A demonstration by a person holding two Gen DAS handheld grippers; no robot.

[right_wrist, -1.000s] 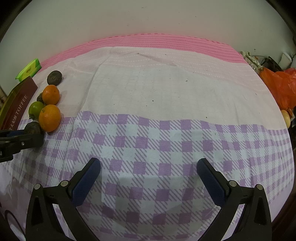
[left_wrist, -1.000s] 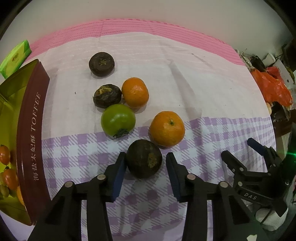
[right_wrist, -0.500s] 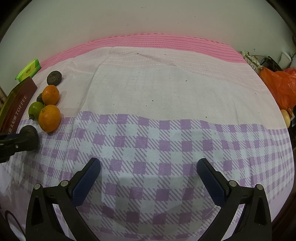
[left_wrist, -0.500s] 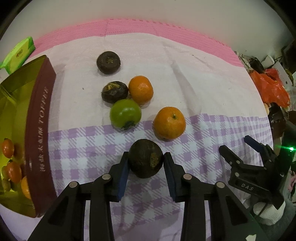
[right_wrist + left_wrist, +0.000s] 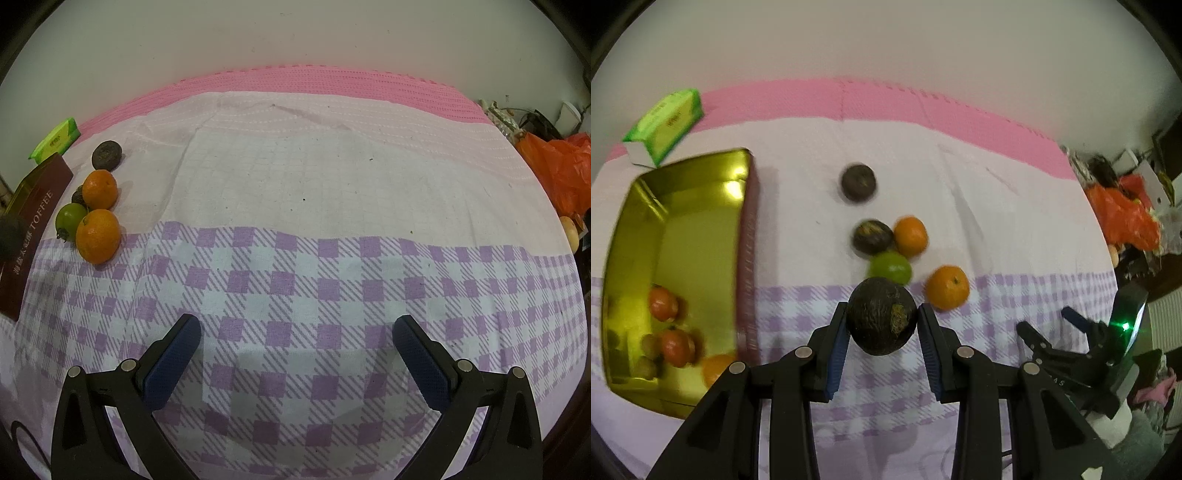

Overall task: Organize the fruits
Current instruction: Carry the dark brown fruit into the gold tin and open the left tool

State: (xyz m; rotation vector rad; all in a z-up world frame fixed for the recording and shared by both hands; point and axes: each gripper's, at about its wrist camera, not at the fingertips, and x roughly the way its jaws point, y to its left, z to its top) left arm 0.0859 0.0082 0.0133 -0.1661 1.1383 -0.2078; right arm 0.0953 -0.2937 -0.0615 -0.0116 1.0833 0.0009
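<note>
You have a cloth-covered surface carrying a gold tin, green box, two oranges, green fruit and two dark fruits.

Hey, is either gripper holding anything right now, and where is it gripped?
The left gripper holds the dark round fruit, pads on its left and right sides. The right gripper is open, empty.

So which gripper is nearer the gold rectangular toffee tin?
Left. The left gripper holds a dark round fruit beside the tin; the right gripper sits farther right.
</note>
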